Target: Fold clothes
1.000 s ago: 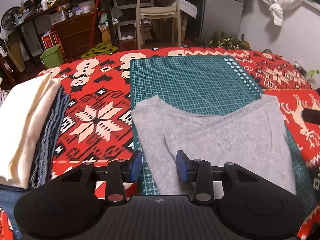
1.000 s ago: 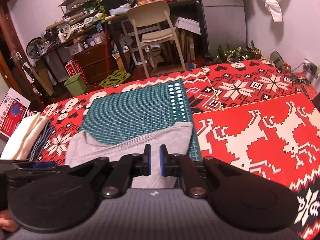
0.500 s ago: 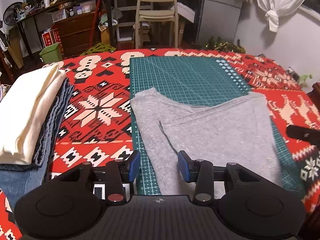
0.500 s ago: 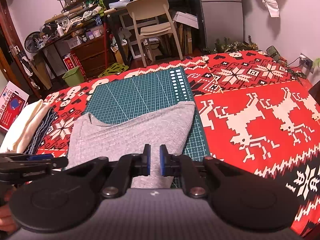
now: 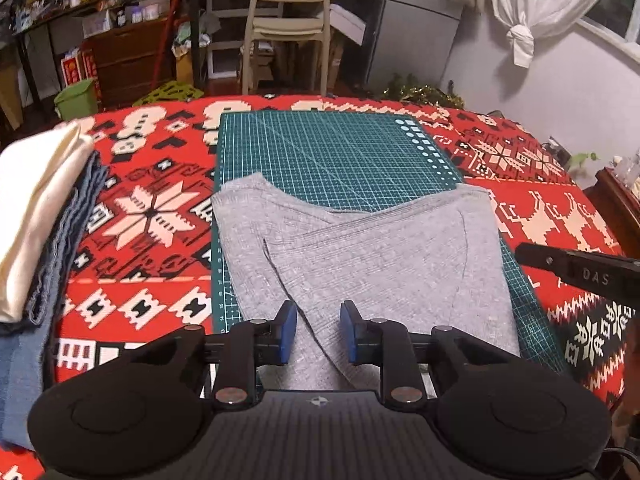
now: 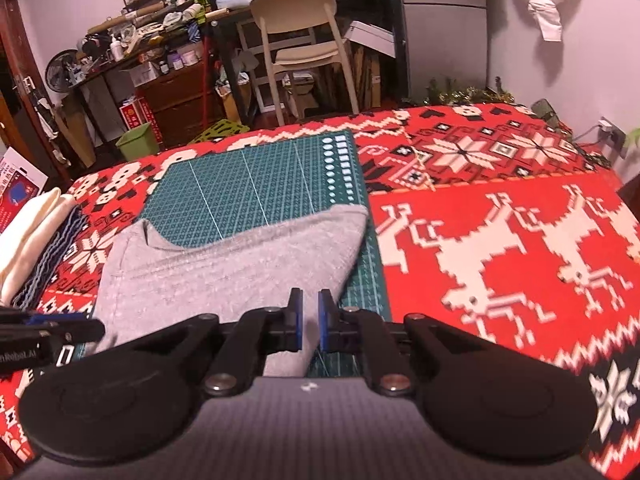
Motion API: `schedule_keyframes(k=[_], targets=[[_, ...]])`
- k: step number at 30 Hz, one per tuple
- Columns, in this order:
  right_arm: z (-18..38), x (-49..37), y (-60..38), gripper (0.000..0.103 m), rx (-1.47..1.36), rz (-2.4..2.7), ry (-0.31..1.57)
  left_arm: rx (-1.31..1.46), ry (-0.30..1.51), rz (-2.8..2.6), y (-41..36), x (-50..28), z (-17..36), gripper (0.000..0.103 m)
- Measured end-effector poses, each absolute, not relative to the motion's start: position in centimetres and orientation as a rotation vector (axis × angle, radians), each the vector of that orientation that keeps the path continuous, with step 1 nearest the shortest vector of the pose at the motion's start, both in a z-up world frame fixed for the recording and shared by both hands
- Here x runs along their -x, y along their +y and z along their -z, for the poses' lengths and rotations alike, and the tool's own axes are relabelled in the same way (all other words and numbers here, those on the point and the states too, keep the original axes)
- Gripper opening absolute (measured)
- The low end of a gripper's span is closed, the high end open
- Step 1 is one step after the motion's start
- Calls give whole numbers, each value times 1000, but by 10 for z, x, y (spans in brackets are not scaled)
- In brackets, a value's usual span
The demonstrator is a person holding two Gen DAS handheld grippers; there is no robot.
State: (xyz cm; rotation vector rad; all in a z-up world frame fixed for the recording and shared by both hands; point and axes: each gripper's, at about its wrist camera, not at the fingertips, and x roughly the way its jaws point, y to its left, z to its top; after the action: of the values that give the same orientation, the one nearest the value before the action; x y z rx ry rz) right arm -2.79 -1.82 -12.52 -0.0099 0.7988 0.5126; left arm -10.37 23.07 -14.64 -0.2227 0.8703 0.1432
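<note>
1. Pulling back and rising, both claws are drawing away from the grey garment (image 5: 360, 256), which now shows more fully than a second ago.
2. The garment is lying half-folded on the green cutting mat (image 5: 332, 152) on the counter (image 6: 500, 240).
3. The left claw (image 5: 318, 330) is hovering open and empty over the garment's near edge.
4. The right claw (image 6: 309, 320) is hanging nearly closed, a narrow gap showing, gripping nothing.
5. Judging by this, one fold is finishing and the next grasp is coming; a folded stack (image 5: 36, 208) is waiting at the left.

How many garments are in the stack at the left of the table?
3 visible: a cream garment on top, a dark blue one beneath, denim at the bottom; more may be hidden.
</note>
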Motion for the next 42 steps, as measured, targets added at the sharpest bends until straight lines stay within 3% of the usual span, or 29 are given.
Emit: schedule_keyframes(k=[21, 30, 42], targets=[[156, -69, 39, 9, 90, -522, 841, 289, 870, -163, 250, 81, 150, 19], [132, -21, 20, 10, 79, -568, 811, 353, 831, -111, 254, 93, 140, 14], [146, 20, 24, 11, 133, -602, 834, 304, 883, -56, 230, 98, 164, 9]])
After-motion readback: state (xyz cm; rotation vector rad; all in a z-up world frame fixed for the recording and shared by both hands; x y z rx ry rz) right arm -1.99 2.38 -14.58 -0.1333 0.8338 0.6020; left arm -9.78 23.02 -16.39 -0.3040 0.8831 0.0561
